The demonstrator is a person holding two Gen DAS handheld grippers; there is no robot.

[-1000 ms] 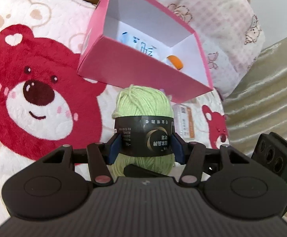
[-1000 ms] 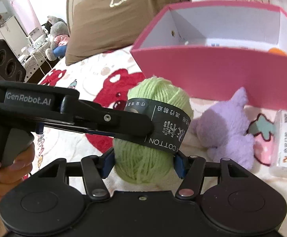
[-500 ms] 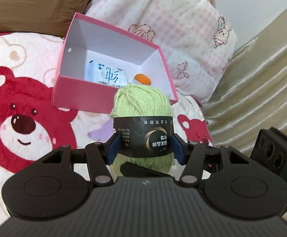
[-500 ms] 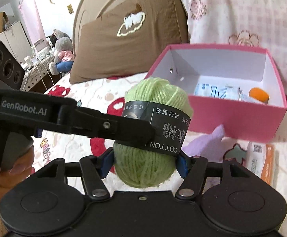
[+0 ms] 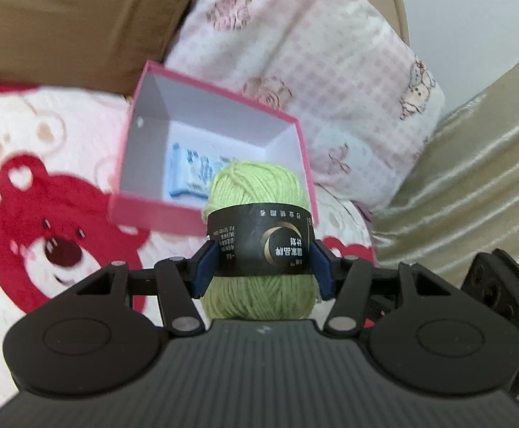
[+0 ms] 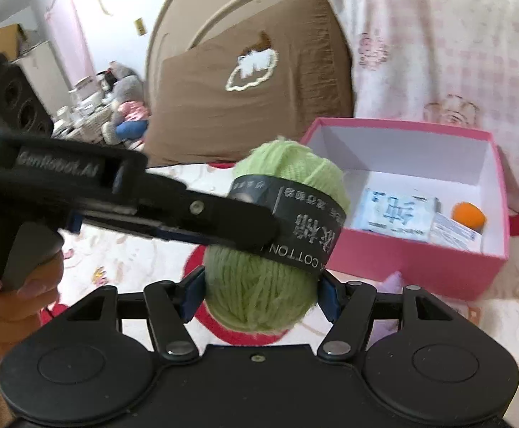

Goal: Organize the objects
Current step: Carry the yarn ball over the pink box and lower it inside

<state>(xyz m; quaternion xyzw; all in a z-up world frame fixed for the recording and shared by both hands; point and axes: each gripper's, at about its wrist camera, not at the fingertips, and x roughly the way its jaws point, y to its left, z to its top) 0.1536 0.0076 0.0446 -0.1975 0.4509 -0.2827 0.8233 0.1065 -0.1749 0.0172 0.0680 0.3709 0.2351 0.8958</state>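
Observation:
A light-green yarn ball (image 5: 259, 192) with a black paper band hangs in the air, held by both grippers at once. My left gripper (image 5: 263, 267) is shut on it, its blue pads pressing the band from both sides. My right gripper (image 6: 259, 296) is shut on the lower part of the yarn ball (image 6: 259, 285). One black finger (image 6: 223, 214) of the left gripper crosses the right wrist view from the left. Beyond the ball an open pink box (image 5: 152, 214) sits on the bed, also the pink box (image 6: 402, 267) at the right.
Inside the box lie a blue-white packet (image 6: 395, 214), a small white carton (image 6: 455, 235) and an orange thing (image 6: 468, 214). A purple plush (image 6: 391, 278) peeks out before it. Behind stand a brown pillow (image 6: 252, 107) and a pink checked pillow (image 5: 313, 71). A hand (image 6: 16, 299) holds the left handle.
Both grippers have risen together with the yarn ball. The pink box now lies lower and farther off, so more of its inside and the pillows behind it shows.

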